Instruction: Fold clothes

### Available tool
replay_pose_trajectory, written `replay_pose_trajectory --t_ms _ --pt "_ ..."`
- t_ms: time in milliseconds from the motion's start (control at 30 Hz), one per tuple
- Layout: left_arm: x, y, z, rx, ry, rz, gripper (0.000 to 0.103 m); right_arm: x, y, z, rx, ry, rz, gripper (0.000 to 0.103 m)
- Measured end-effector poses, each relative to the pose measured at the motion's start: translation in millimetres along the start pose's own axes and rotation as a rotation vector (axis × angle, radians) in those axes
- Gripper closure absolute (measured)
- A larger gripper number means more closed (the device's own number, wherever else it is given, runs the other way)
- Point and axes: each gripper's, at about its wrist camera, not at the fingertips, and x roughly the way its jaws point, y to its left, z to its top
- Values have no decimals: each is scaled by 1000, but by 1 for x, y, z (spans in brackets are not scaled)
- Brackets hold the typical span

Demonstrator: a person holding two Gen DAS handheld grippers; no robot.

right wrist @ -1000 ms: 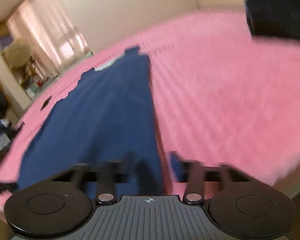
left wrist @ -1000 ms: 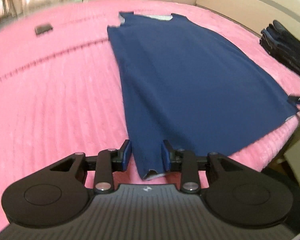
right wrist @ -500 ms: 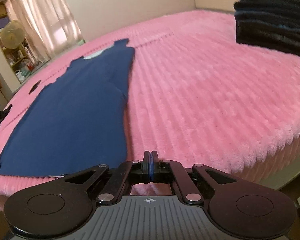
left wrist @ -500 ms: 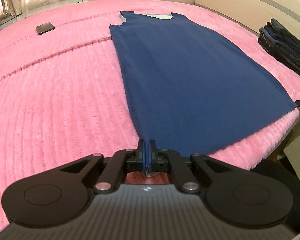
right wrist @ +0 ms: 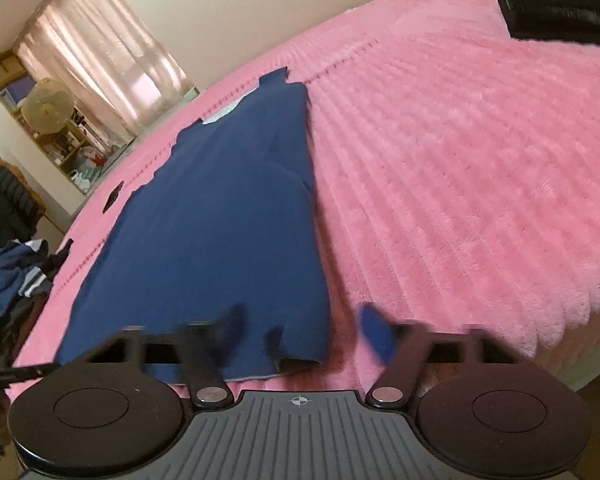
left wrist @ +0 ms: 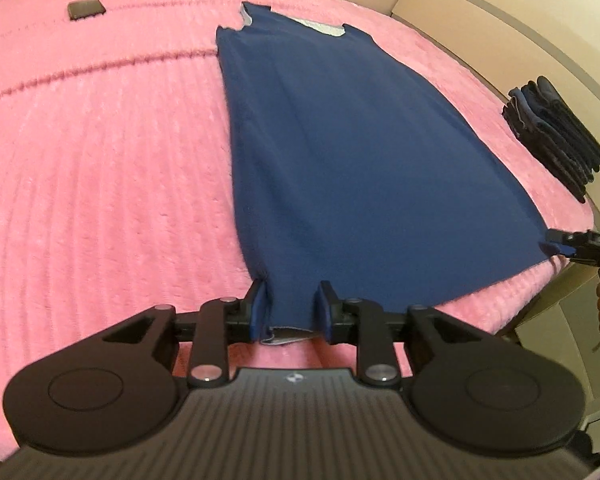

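A navy sleeveless shirt (left wrist: 340,140) lies flat on the pink bedspread (left wrist: 100,168), neck at the far end and hem toward me. My left gripper (left wrist: 292,310) is open, and the hem's left corner lies loose between its blue pads. In the right wrist view the same shirt (right wrist: 220,220) stretches away. There my right gripper (right wrist: 304,332) is open and motion-blurred, astride the hem's right corner. The right gripper's tips (left wrist: 572,242) also show in the left wrist view at that corner.
A stack of dark folded clothes (left wrist: 556,136) sits at the bed's right edge near the headboard (left wrist: 500,20). A dark phone (left wrist: 86,8) lies far left on the bed. Loose clothes (right wrist: 12,276) are heaped beyond the bed's left side.
Half a second ago both grippers were shut at the hem corners. Both have since opened, and the hem lies loose between their fingers. The right one is still moving.
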Motion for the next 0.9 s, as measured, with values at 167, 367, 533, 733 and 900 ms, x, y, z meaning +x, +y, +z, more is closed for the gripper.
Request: replay_pose_trajectory --t_ms 167,367,533,733,900 --pt "-7 9 -6 -55 -37 -58 103 8 -17 6 124 77 63 101" --pt "-59 -8 -15 -57 -120 -152 103 -62 -9 38 13 -35 51 103" --pt "-35 -14 -40 -75 -30 -125 103 -56 -16 18 -77 49 -46 103" --pt "-32 -7 -48 -85 15 -78 102 -52 -29 -7 -71 50 -87 102" --pt "-61 -8 -33 -17 -23 12 100 -72 -12 -1 -158 -24 -116 39"
